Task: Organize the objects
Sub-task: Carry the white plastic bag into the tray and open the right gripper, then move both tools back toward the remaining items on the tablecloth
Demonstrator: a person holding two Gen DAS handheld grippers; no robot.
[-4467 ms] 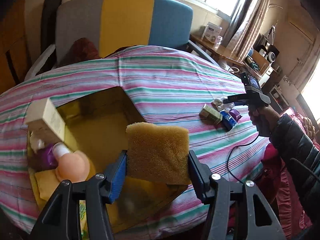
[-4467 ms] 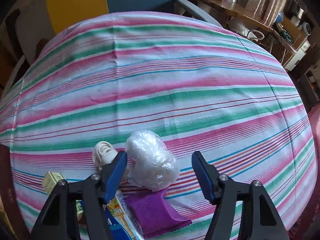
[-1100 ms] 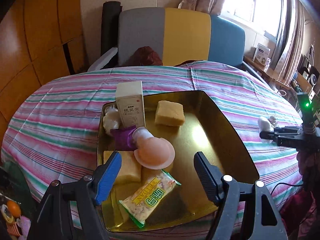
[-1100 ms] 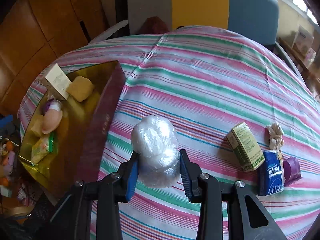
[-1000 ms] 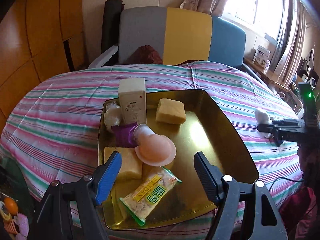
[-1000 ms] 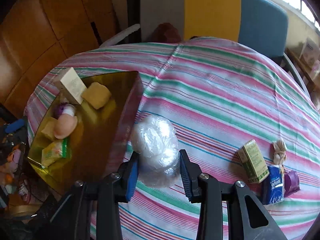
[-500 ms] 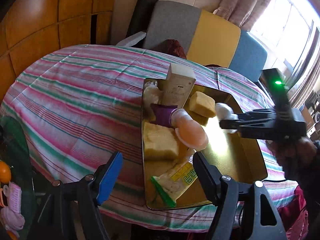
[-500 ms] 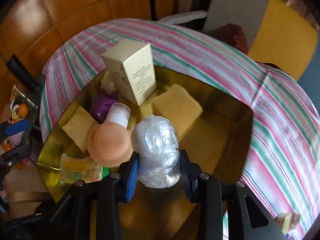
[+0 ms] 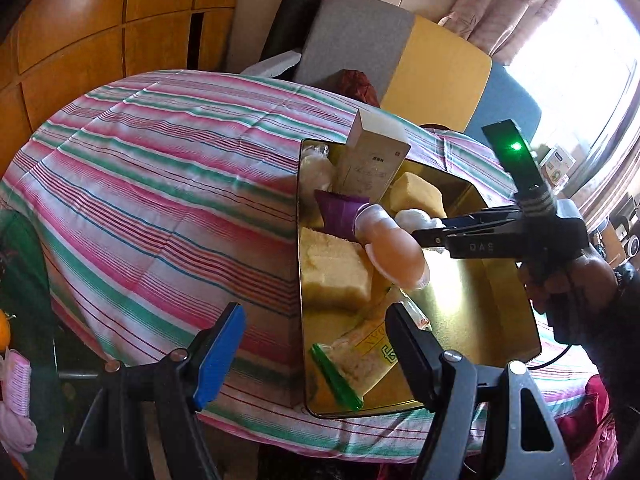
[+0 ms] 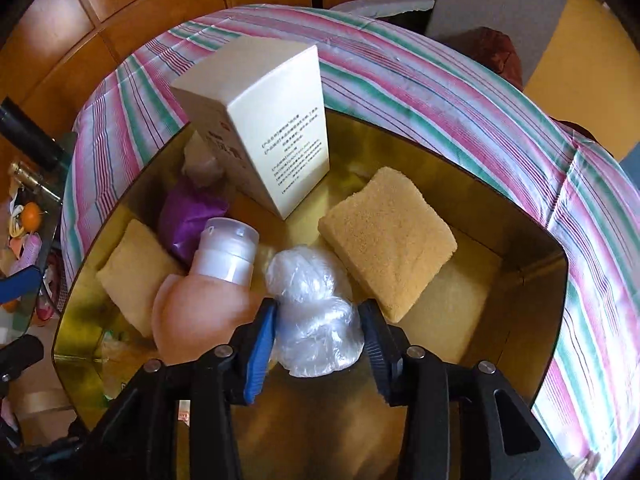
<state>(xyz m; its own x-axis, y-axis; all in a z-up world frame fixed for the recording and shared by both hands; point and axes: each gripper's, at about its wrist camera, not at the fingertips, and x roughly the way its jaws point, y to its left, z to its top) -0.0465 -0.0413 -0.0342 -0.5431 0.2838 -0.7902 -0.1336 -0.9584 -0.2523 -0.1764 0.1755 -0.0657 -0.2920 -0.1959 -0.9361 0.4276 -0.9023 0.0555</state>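
Placing step. The right gripper (image 10: 318, 330), closed on the plastic bundle (image 10: 314, 312), holds it low inside the gold tray (image 10: 532, 308), between the peach bottle (image 10: 200, 308) and the tan sponge (image 10: 386, 240). The bundle's long axis runs forward along the fingers. Judged next: lower it into the gap, then open. The left gripper (image 9: 316, 344) hangs wide open and empty, above the tray's near-left edge and the striped surface (image 9: 160, 200).

**The room around my table**

I face a table (image 9: 160, 184) under a pink and green striped cloth. Behind it stands a chair (image 9: 400, 52) in grey, yellow and blue. Wood panels (image 9: 100, 32) line the wall; bright daylight floods through a curtained window (image 9: 580, 40).
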